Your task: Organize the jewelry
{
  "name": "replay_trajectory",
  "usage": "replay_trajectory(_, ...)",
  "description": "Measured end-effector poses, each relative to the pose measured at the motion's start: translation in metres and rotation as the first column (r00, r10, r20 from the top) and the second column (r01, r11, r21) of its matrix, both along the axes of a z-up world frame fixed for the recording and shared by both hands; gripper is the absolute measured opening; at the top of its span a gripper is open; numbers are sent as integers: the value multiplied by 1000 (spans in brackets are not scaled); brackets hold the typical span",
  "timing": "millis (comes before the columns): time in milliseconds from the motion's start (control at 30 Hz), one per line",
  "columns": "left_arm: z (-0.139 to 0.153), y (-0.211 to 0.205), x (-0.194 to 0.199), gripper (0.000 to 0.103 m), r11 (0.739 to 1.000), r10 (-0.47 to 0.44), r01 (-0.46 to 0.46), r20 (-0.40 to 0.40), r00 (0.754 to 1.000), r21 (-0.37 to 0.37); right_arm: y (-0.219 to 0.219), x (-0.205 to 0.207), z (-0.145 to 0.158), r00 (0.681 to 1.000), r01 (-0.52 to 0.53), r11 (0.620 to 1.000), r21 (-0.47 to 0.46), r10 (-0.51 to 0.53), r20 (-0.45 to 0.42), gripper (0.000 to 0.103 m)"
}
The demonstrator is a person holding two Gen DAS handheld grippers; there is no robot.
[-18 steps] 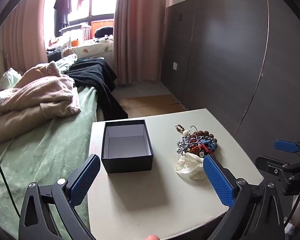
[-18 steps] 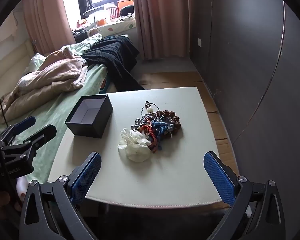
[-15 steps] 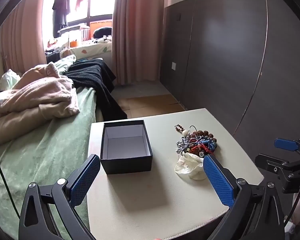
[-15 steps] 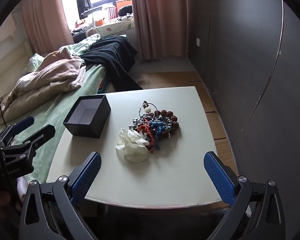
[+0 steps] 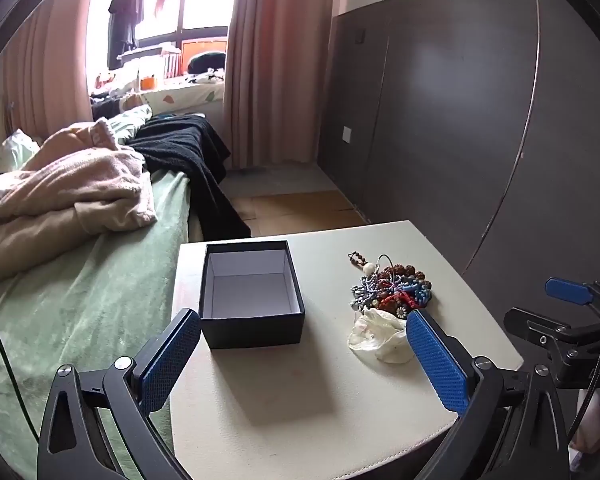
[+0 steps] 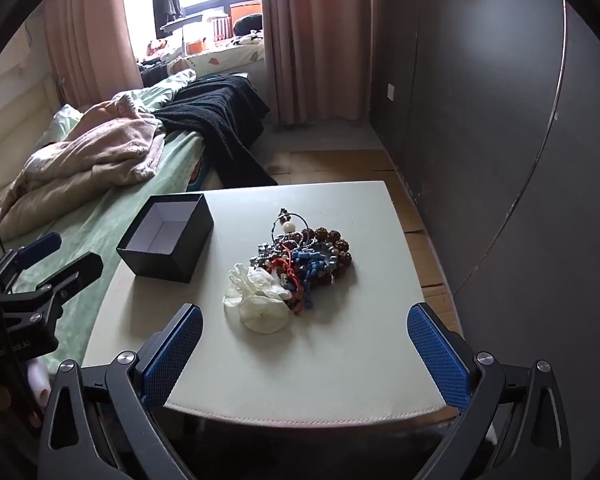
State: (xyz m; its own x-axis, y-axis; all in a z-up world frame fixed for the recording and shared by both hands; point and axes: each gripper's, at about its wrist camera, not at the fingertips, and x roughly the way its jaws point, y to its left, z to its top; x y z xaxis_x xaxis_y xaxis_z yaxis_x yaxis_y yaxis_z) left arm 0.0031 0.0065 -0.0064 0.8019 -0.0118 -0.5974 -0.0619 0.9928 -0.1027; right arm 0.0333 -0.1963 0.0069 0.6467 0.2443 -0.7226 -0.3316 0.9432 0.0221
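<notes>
A pile of beaded jewelry [image 6: 308, 258] lies in the middle of the cream table [image 6: 340, 360], with a white shell-like piece [image 6: 260, 304] at its near edge. It also shows in the left wrist view [image 5: 392, 288]. An open, empty black box [image 5: 252, 292] with a white inside stands to the left of the pile, also in the right wrist view [image 6: 166, 238]. My left gripper [image 5: 304, 360] is open and empty, above the table's near edge behind the box. My right gripper [image 6: 304, 356] is open and empty, above the near edge behind the pile.
A bed with a green cover [image 5: 80, 300], pink blankets [image 5: 68, 192] and a black garment [image 5: 188, 152] runs along the table's left side. A dark wardrobe wall [image 5: 480, 140] stands to the right. Curtains and a window are at the far end.
Both grippers have drifted slightly; the table and its objects sit a little differently in each view. Nothing was taken hold of or moved.
</notes>
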Motion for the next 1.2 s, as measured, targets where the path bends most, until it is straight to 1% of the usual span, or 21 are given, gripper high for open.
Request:
replay_trajectory(200, -2, 3, 0, 103, 1000, 6, -6, 2, 1000, -21, 0, 0, 1, 1000, 10, 1000, -1, -10, 16, 103)
replay_trajectory(500, -2, -5, -1, 103, 1000, -20, 20, -9, 1000, -10, -1, -3, 3, 999, 18, 1000, -2, -18, 39, 103)
replay_trajectory(700, -1, -8, -3, 103, 1000, -30, 30, -7, 1000, -9, -6, -3, 3, 999, 22, 1000, 13, -23, 37, 103)
replay_trajectory(833, 2, -6, -4, 103, 1000, -17, 17, 0, 1000, -11, -8, 0, 3, 999, 36, 999, 18, -36, 41, 103)
replay_trajectory(933, 1, -6, -3, 103, 999, -24, 24, -2, 1000, -33, -9, 5, -1, 999, 36, 999, 39, -37, 25, 103)
replay_trajectory(1067, 0, -7, -2, 103, 1000, -26, 26, -10, 1000, -10, -10, 8, -5, 998, 58, 998, 11, -58, 34, 103)
replay_trajectory(1200, 1, -7, -2, 103, 1000, -26, 26, -10, 1000, -4, -13, 10, -5, 998, 66, 997, 28, -67, 17, 103)
